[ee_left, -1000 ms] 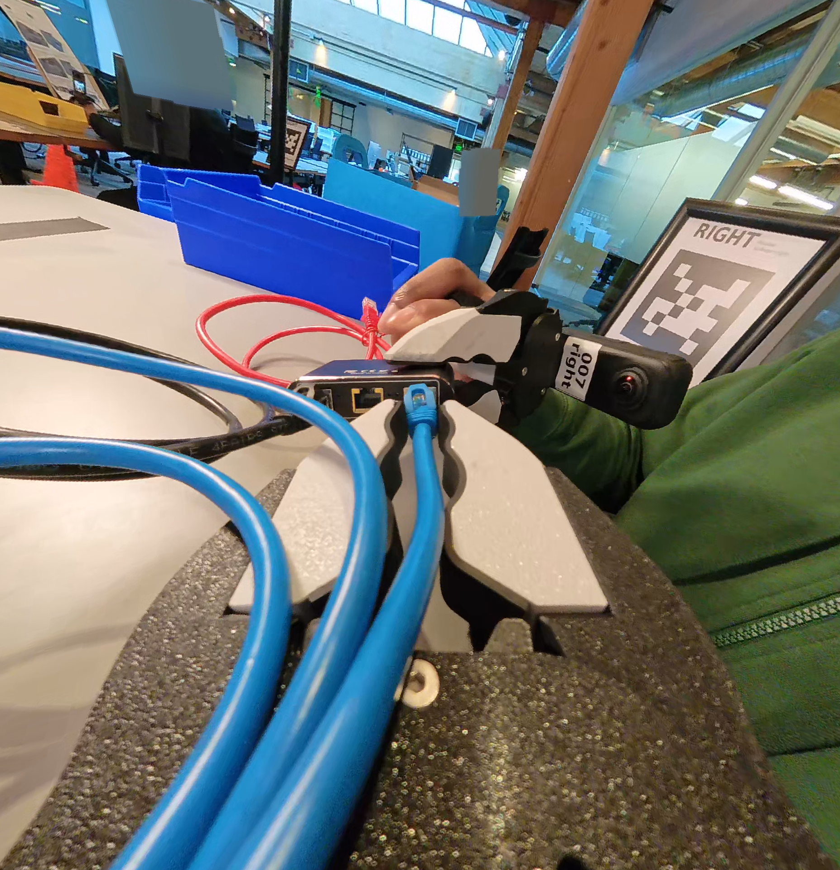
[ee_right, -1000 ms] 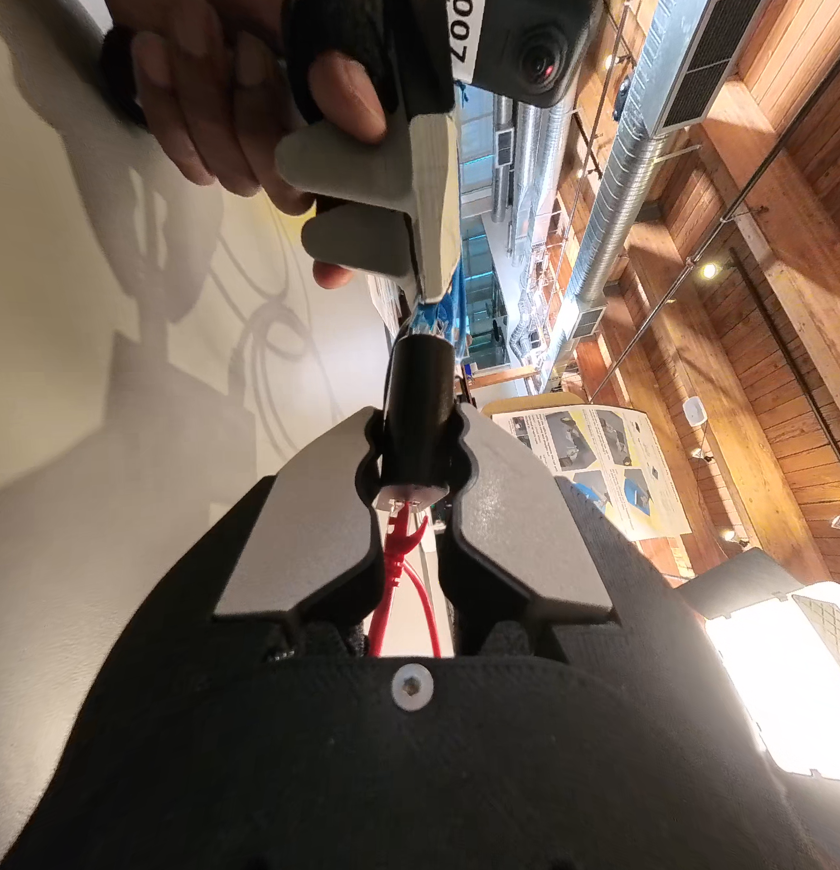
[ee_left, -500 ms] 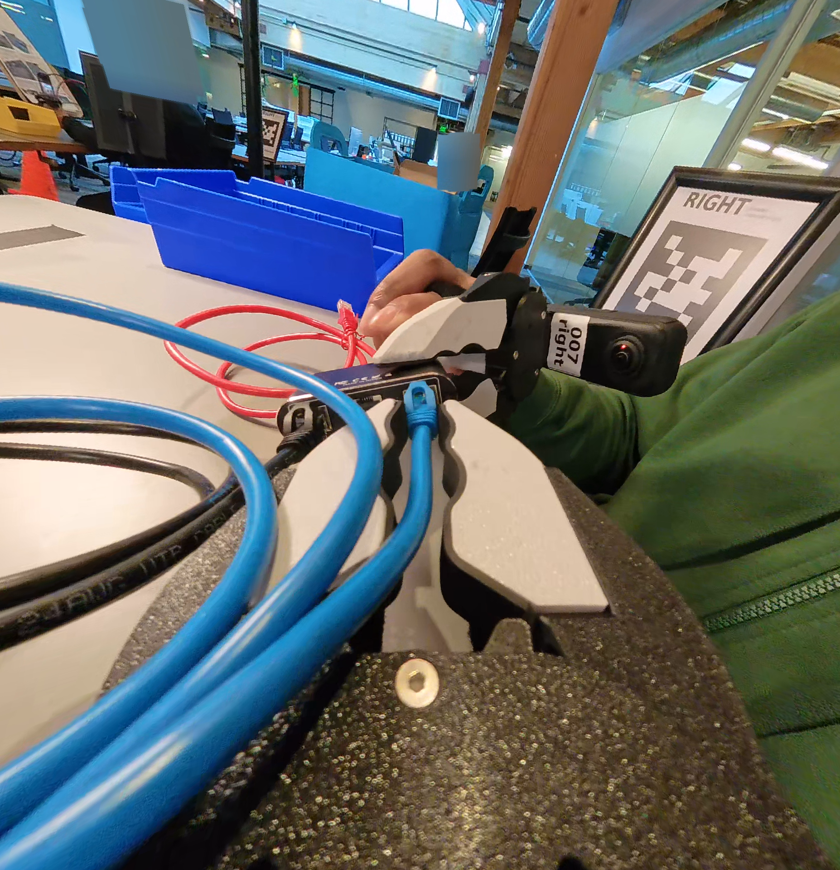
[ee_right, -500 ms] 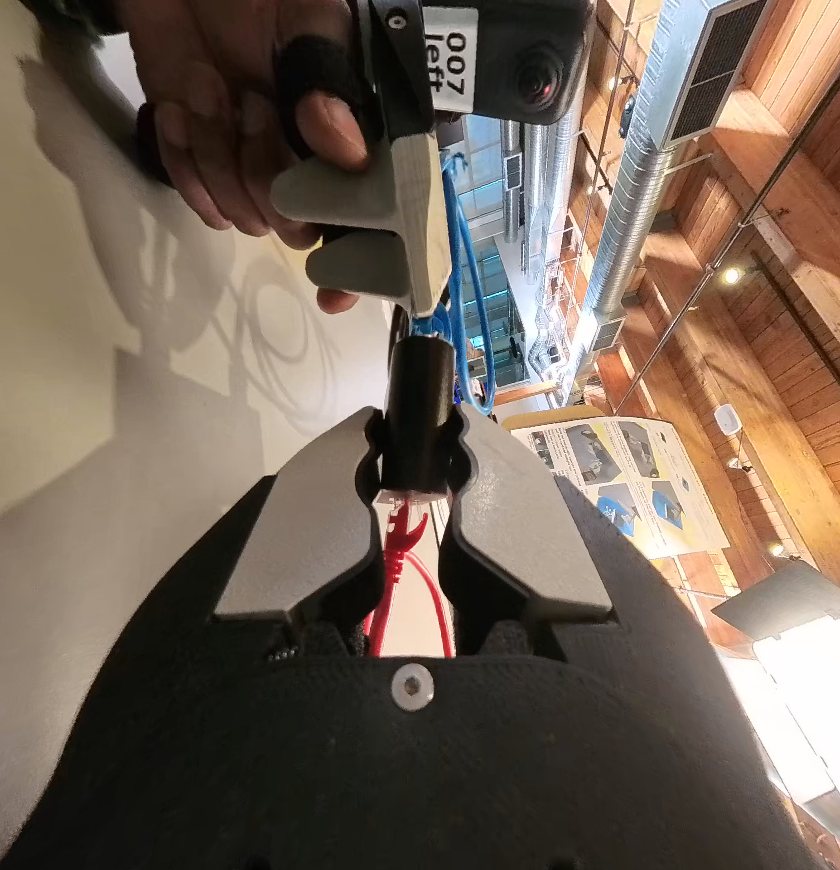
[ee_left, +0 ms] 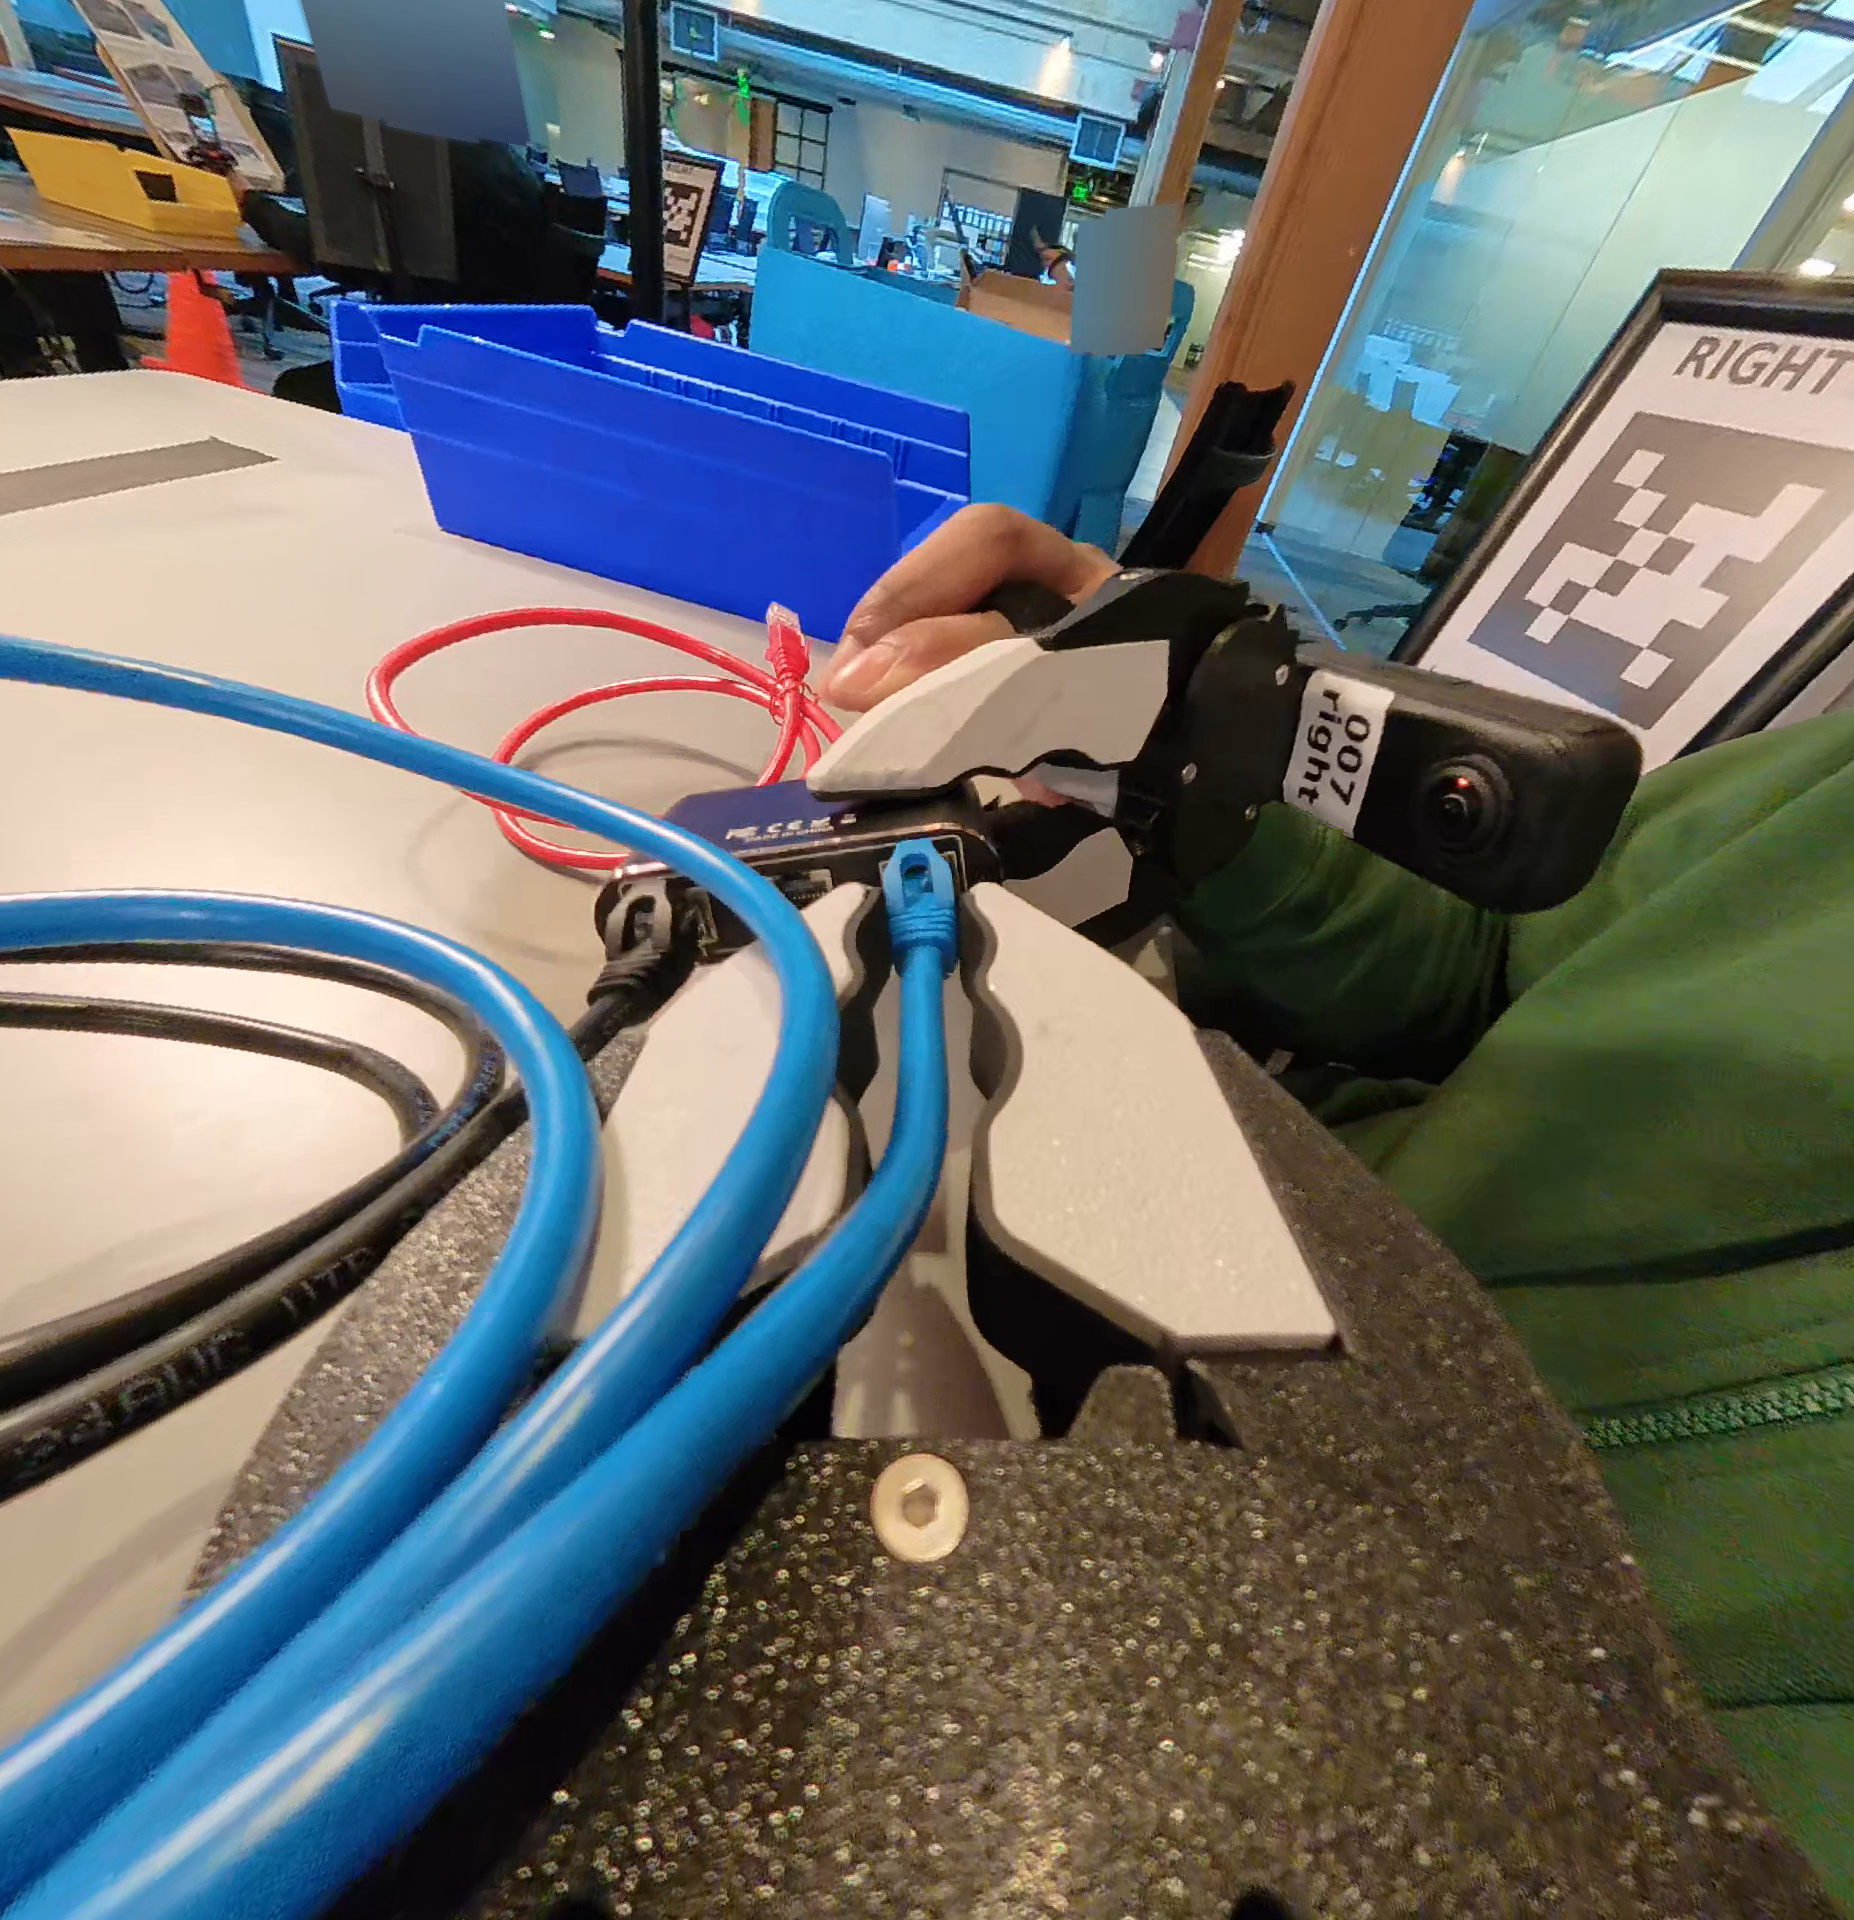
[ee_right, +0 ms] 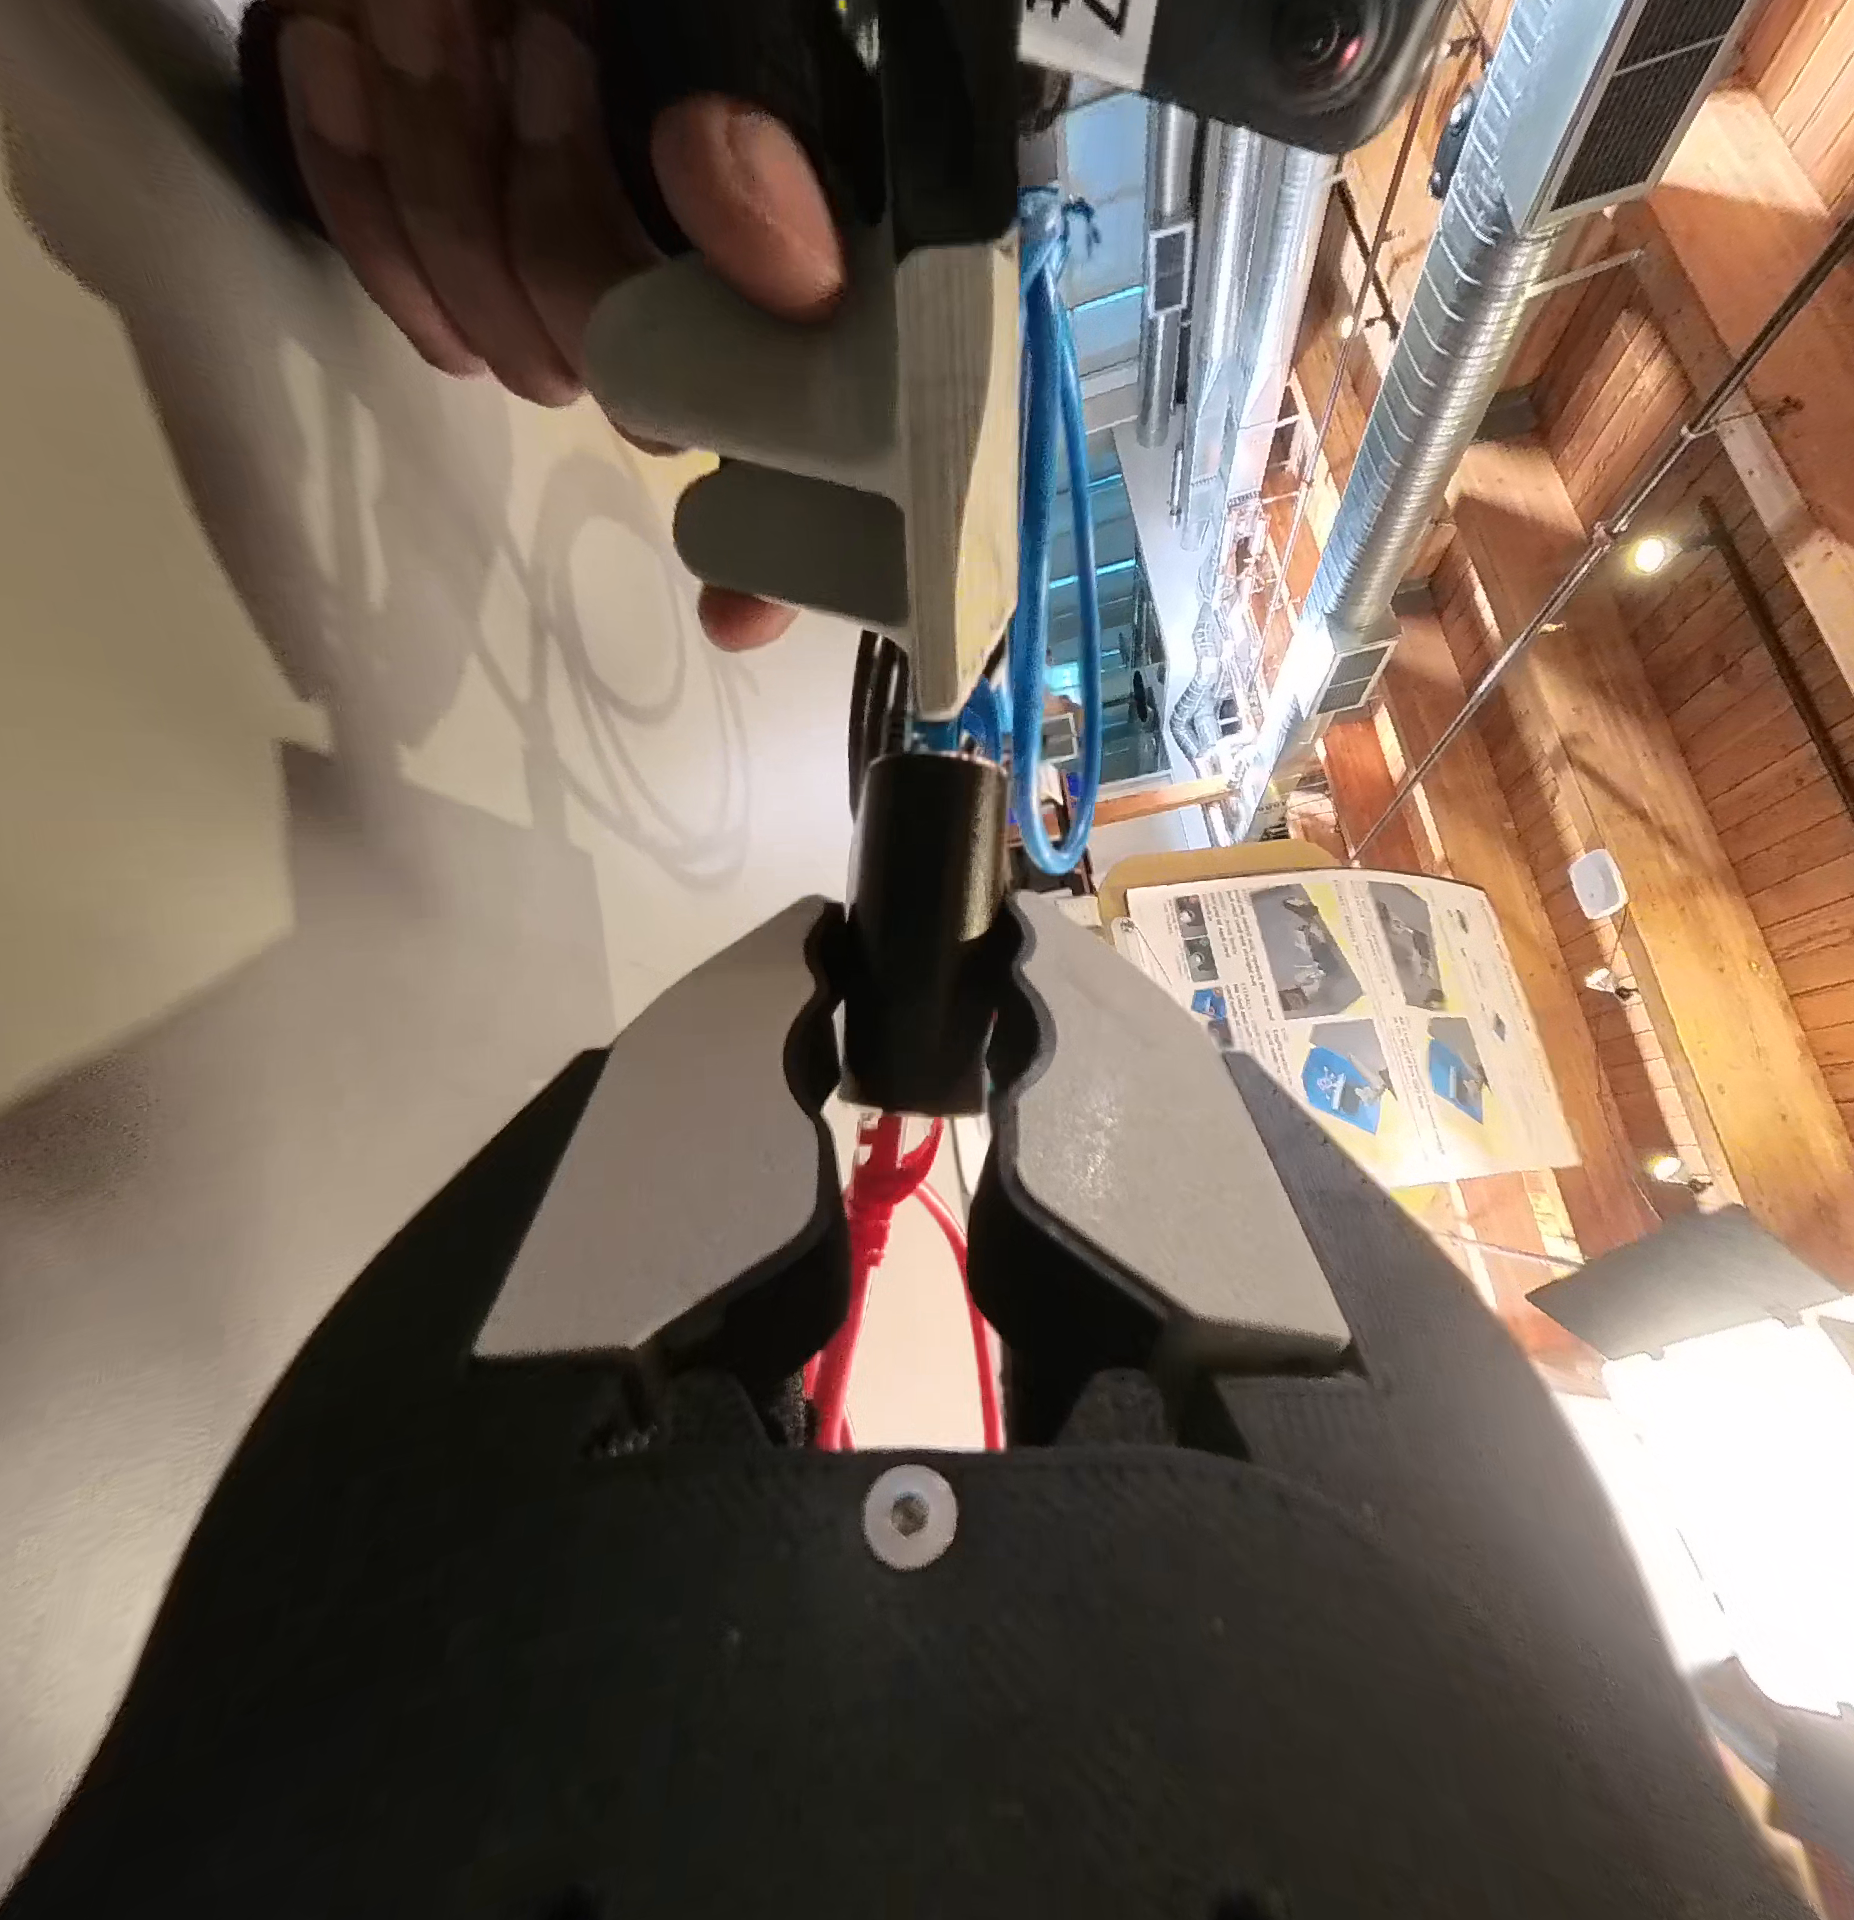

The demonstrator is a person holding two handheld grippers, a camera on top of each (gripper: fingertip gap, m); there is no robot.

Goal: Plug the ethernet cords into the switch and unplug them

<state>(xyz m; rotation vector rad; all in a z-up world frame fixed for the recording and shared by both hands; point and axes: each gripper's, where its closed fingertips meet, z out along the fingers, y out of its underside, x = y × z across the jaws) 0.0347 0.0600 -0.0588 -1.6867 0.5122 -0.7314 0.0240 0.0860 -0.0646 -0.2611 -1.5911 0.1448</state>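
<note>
Left wrist view: pale grey tabletop (ee_left: 206,582), blue coiled ethernet cord (ee_left: 549,1143) and black cable (ee_left: 383,1174) at left, red ethernet cord (ee_left: 590,686) looped farther off. Row of blue plastic bins (ee_left: 642,457) at far edge, open workshop hall behind, framed marker sign (ee_left: 1671,499) far right. Left gripper (ee_left: 915,935) fingers closed on the blue plug, seated in small black network switch (ee_left: 798,842) at centre. Right gripper (ee_right: 918,997) clamped on the switch, which is lifted clear of the table; green sleeve (ee_left: 1629,1091) right.
</note>
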